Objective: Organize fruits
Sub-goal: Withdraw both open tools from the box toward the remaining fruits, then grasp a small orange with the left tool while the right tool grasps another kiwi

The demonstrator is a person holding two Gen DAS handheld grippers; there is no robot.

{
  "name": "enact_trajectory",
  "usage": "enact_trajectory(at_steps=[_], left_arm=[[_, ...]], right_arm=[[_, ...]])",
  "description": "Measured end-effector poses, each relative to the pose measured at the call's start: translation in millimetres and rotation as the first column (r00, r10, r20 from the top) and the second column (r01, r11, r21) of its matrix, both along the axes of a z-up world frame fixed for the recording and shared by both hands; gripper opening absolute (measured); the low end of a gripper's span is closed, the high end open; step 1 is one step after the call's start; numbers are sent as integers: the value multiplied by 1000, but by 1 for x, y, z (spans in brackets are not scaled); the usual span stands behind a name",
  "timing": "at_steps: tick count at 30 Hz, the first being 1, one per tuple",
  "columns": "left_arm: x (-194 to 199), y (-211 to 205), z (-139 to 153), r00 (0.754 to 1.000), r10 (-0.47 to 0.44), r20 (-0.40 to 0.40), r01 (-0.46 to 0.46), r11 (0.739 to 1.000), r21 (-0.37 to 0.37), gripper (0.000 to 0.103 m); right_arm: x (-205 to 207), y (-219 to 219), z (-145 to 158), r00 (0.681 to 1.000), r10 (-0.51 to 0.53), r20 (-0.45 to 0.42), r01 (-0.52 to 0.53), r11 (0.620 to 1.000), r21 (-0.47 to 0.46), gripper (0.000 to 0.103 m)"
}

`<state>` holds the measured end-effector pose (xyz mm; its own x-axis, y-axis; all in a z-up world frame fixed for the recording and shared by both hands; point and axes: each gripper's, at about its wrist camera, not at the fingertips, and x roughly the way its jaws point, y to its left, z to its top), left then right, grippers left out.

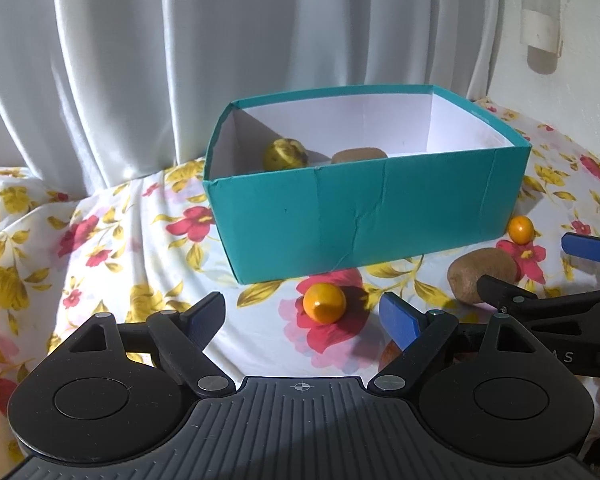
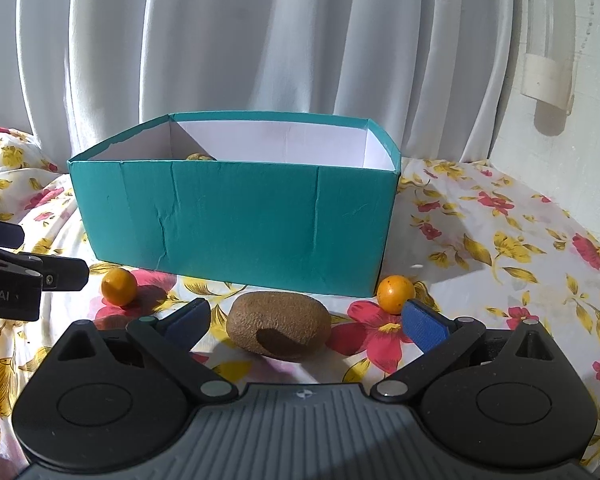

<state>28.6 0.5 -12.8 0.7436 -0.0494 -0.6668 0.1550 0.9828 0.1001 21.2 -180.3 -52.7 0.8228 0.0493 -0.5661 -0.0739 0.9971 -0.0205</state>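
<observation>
Here the kiwi [image 2: 279, 329] lies between the right gripper's [image 2: 306, 322] spread jaws, apparently untouched; left gripper [image 1: 302, 314] likewise spread.

Both grippers [image 1: 302, 316] [image 2: 306, 320]: black plastic w/ blue finger pads, silver pivot screws.

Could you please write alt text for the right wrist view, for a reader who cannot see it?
The open right gripper points at a brown kiwi lying between its fingers, untouched, on a floral sheet. Behind it stands a teal box, with a small orange fruit near its left front and another at its right corner.
</observation>
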Motion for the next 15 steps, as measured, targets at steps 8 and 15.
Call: enact_trajectory(at_steps=[8, 15], left_arm=[[3, 1, -3, 1000, 6, -13, -6, 1000, -2, 89], [8, 2, -8, 1000, 0, -28, 0, 1000, 4, 88]], right_arm=[[6, 4, -3, 1000, 10, -18, -10, 1000, -2, 100], [12, 5, -6, 999, 17, -34, -17, 1000, -1, 99]])
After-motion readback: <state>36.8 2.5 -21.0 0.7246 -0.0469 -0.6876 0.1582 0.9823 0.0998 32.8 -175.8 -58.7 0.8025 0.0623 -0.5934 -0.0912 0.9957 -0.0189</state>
